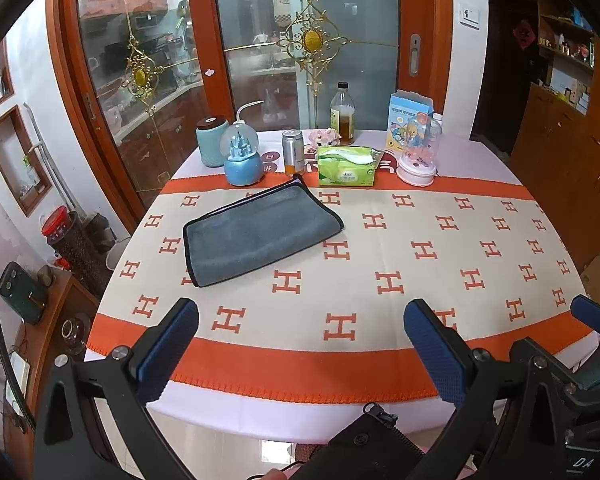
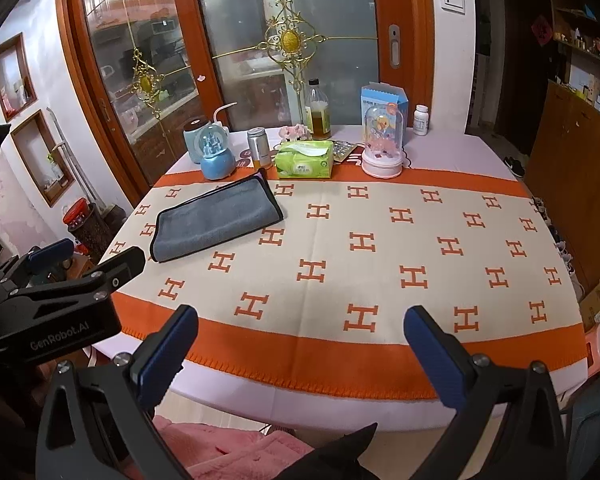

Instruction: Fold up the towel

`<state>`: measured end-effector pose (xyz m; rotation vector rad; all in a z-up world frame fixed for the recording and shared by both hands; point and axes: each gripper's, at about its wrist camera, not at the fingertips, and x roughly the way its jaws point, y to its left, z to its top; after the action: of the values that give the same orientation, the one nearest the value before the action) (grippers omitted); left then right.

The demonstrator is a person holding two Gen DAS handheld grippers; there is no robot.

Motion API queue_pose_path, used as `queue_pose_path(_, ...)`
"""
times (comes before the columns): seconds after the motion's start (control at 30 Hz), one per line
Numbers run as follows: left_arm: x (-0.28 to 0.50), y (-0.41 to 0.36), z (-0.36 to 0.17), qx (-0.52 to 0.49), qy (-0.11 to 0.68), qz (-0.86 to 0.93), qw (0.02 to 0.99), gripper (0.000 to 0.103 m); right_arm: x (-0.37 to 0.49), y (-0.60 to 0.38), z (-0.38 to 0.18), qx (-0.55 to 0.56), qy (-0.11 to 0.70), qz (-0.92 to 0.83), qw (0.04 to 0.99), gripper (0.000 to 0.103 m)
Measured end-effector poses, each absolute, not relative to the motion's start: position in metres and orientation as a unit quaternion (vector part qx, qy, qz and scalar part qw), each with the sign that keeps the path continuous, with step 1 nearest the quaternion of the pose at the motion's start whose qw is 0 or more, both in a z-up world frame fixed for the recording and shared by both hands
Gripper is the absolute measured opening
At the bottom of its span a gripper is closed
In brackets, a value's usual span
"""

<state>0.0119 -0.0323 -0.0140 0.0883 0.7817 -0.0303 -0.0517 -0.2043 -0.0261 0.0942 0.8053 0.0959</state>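
Note:
A grey towel with black trim lies folded flat on the left part of the patterned tablecloth; it also shows in the right wrist view. My left gripper is open and empty, held over the table's near edge, well short of the towel. My right gripper is open and empty, also at the near edge, to the right of the towel. The left gripper shows at the left of the right wrist view, near the towel's near corner.
Along the far edge stand a blue snow globe, a teal jar, a metal can, a green tissue pack, a bottle, a blue box and a pink dome toy. Glass doors stand behind the table.

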Motion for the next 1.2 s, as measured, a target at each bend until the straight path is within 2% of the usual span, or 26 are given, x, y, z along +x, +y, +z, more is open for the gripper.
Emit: queue_pose_path(1.2,0.0083,-0.0365,-0.023,0.042,0.388,-0.014,0.921,0.102,-0.0497,-0.2044,-0.0321,0.045,0.401,0.055,0.914,0.103)
